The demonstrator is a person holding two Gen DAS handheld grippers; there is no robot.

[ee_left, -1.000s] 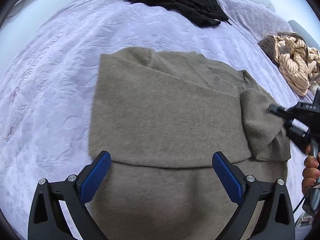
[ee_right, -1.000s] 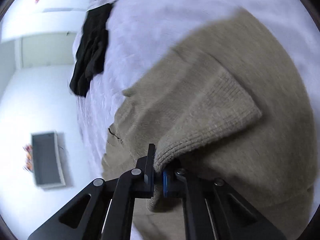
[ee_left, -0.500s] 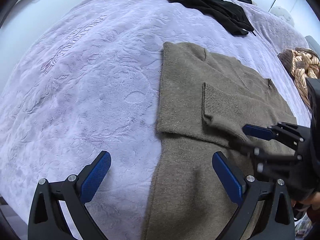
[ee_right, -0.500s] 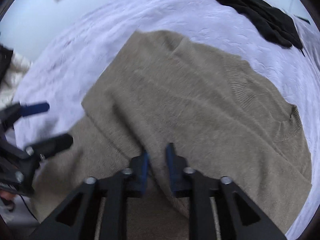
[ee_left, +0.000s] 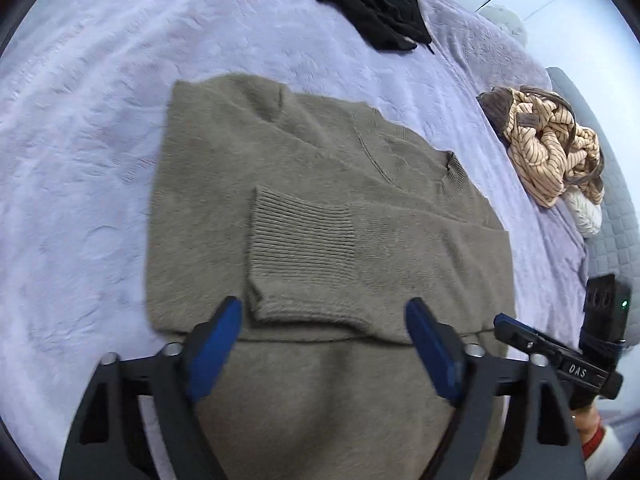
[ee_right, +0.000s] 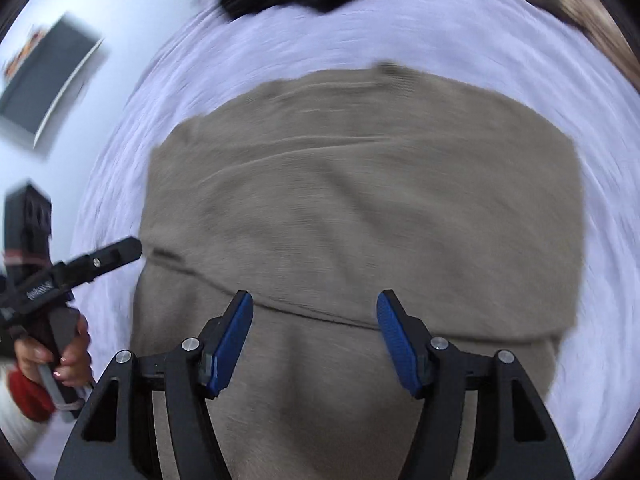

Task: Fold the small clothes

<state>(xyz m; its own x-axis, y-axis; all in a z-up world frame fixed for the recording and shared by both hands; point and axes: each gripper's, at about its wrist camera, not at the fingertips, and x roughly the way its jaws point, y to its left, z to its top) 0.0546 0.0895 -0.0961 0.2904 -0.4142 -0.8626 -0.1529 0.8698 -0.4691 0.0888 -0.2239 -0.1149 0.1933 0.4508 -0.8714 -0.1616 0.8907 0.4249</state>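
Lying limp on the bed (ee_left: pixel 100 128), the soft knit sweater (ee_left: pixel 320 208) likely wants hem-corner grips; left gripper (ee_left: pixel 324 344) jaws closing, right gripper (ee_right: pixel 316 336) jaws opening, both empty.

We see even, soft daylight, no glare | left wrist view sharp, only faint shadow under the sweater's (ee_left: pixel 320 208) folded edge | right wrist view smeared by motion blur, worst toward the rim | fisheye bends both pictures' edges, corners black

A lavender embossed plush bedspread (ee_left: pixel 100 128) carries a folded taupe knit sweater (ee_left: pixel 320 208) mid-bed, a black garment (ee_left: pixel 360 4) at the far edge, and a striped beige bundle (ee_left: pixel 552 152) at the right edge.
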